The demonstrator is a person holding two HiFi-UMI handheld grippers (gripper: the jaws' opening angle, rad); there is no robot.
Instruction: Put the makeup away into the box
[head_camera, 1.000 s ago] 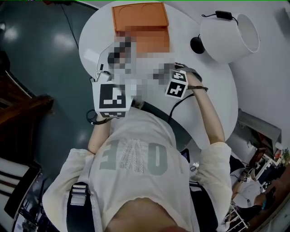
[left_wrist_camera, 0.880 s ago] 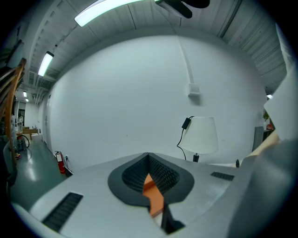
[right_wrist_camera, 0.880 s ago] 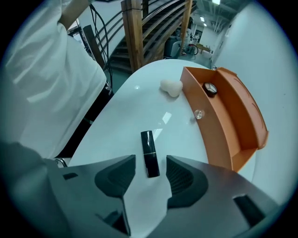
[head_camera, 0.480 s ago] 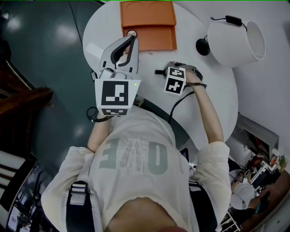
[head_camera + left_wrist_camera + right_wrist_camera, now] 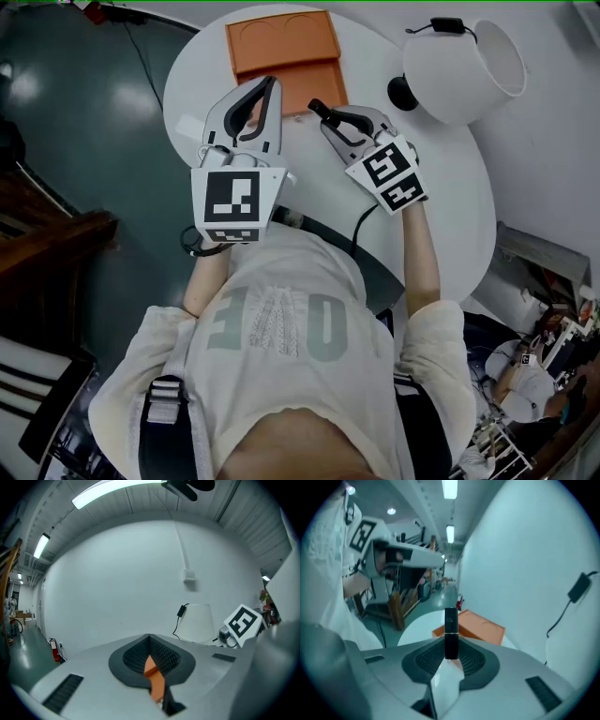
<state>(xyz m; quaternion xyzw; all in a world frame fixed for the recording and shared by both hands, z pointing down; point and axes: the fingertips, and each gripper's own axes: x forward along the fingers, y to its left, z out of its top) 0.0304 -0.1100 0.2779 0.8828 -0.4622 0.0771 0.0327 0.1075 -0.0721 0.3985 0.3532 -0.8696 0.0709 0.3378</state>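
Note:
My right gripper (image 5: 322, 112) is shut on a black lipstick tube (image 5: 451, 632), which stands up between the pads in the right gripper view; its jaws have just closed on it. It hangs above the round white table (image 5: 450, 178), close to the front edge of the open orange box (image 5: 281, 42). My left gripper (image 5: 272, 84) hovers beside it on the left, fingertips together and nothing held. In the left gripper view a strip of the orange box (image 5: 154, 679) shows through the slit between the pads.
A white lamp shade (image 5: 464, 66) with a black base (image 5: 405, 91) and a corded adapter (image 5: 448, 28) sits at the table's right. A small white object (image 5: 187, 122) lies near the left edge. Dark floor surrounds the table.
The right gripper has risen off the table with the lipstick and swung up toward the orange box. The left gripper has stayed about where it was.

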